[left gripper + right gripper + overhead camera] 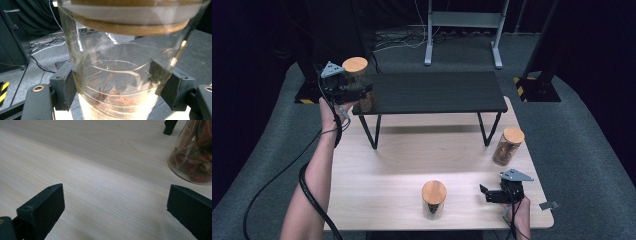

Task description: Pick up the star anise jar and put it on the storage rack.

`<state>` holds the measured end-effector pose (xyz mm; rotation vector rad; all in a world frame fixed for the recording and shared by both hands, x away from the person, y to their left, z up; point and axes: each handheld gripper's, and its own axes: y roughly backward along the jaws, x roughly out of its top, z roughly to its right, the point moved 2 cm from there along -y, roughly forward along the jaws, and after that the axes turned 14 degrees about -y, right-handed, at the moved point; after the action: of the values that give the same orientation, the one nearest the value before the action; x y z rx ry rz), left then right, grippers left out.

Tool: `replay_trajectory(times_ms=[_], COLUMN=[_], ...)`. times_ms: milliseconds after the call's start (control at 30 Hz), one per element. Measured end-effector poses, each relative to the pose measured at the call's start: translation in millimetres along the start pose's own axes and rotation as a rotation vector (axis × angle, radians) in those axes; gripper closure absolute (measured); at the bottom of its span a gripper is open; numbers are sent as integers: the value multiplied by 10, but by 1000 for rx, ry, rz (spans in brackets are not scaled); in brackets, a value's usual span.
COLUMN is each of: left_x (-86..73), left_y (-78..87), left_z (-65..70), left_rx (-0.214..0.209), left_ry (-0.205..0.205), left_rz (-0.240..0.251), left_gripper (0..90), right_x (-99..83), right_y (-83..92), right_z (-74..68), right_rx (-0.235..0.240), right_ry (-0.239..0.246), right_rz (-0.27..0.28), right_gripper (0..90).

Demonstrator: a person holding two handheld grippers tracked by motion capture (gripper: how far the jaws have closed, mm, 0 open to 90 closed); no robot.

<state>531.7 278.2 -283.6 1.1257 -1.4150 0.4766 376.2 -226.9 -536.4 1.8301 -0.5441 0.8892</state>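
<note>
My left gripper (357, 92) is clamped on the clear glass jar with a round wooden lid (120, 75), holding it at the left end of the low black shelf (437, 92). Its pads sit mid-wall, below the lid (sensible: smooth glass likely slips, and would break if dropped). My right gripper (115, 207) rests wide open and empty over the pale wooden table (100, 170).

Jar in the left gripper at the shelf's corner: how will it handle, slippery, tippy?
The jar is likely slippery: smooth clear walls between the left gripper pads. Probably light, as the reddish contents only fill its bottom. It looks tall and narrow with a wooden lid, so it may tip if set down carelessly on the black shelf.
</note>
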Motion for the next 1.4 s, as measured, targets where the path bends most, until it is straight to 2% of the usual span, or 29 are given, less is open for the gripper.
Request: replay_trajectory(times_ms=[133,400,600,833,967,1100,1233,1400], left_x=[7,-22,-54,-209,-362,-582,-868,-1309], left_y=[-2,11,59,158,216,267,297,303], left_z=[-1,-8,35,122,169,230,275,327], left_rx=[-1,-42,-58,-64,-68,-72,-67,-79], left_ry=[10,24,-1,-43,-53,-64,-80,-50], left_rz=[-9,-96,-155,-197,-224,-259,-308,-357], left_gripper=[237,80,0,0,0,0,0,0], right_x=[0,0,0,-1,-1,-1,-1,0], right_y=[1,-1,0,1,1,-1,-2,-4], right_z=[0,-1,-1,-2,-1,-2,-4,-4], right_rx=[1,0,0,0,0,-2,-3,-5], right_ry=[0,1,1,2,2,3,2,3], right_rz=[2,-1,0,1,1,0,-2,-3], right_gripper=[6,5,6,5,5,5,5,5])
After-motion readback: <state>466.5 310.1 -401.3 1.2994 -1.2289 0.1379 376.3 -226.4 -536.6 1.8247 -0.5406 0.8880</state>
